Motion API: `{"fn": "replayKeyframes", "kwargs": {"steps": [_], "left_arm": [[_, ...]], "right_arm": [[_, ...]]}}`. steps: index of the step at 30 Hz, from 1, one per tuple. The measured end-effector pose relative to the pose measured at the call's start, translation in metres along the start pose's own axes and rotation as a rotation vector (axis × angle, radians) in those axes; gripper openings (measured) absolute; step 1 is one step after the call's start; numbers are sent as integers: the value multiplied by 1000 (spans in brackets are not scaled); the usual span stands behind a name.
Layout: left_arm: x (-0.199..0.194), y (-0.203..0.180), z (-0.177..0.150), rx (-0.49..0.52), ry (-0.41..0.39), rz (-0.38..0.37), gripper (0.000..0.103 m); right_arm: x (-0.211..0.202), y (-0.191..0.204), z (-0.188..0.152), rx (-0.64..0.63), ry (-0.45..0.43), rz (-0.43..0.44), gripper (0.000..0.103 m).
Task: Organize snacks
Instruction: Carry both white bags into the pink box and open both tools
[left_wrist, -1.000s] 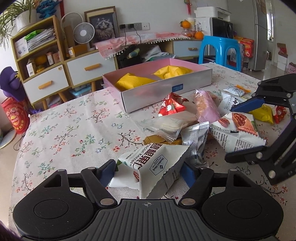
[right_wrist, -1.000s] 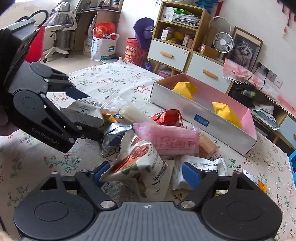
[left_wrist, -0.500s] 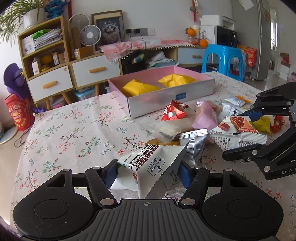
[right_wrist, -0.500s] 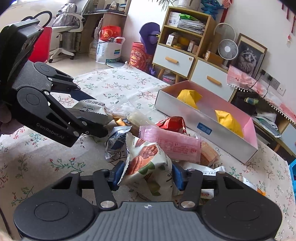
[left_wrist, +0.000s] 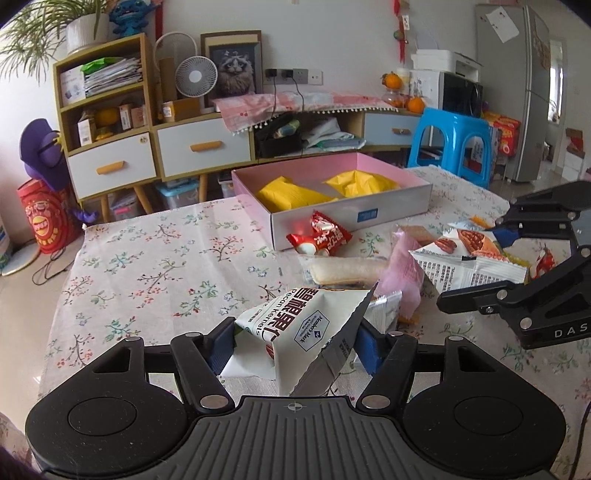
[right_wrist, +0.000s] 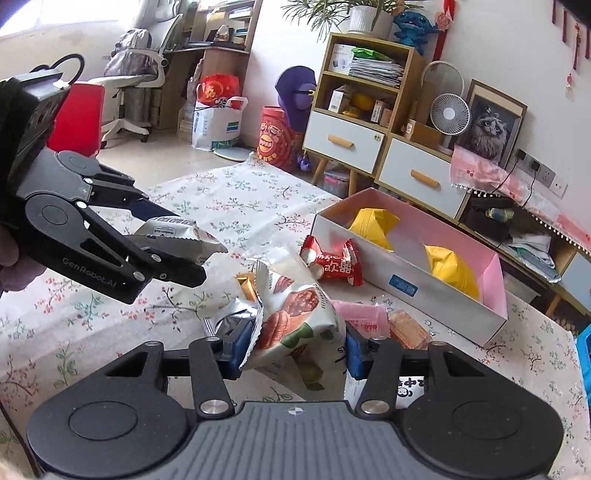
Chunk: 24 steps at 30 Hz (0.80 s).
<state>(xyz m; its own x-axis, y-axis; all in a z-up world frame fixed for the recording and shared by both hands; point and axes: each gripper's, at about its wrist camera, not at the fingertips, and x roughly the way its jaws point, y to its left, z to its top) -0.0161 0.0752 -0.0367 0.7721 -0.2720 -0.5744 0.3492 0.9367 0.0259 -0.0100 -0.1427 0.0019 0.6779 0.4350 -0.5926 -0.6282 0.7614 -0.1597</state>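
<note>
Floral tablecloth – pink box, drawer cabinet behind.

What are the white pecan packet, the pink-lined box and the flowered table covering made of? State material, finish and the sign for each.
White pecan kernel packet: likely plastic film with a foil lining; semi-gloss print, silvery inner face, zigzag-cut edge.
Pink-lined rectangular box: probably cardboard; matte, with thin straight walls and crisp folded corners.
Flowered table covering: woven fabric by the look; matte, with soft creases and an edge draping over the table.
</note>
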Motion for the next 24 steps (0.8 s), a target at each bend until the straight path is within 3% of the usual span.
{"fn": "replayKeyframes", "kwargs": {"steps": [14, 24], "left_arm": [[-2, 11, 27, -126, 5, 9, 65], [10, 6, 60, -133, 16, 39, 65]], "right_arm": [[-7, -18, 15, 131, -33, 13, 37], [-8, -41, 34, 209, -74, -18, 37]]}}
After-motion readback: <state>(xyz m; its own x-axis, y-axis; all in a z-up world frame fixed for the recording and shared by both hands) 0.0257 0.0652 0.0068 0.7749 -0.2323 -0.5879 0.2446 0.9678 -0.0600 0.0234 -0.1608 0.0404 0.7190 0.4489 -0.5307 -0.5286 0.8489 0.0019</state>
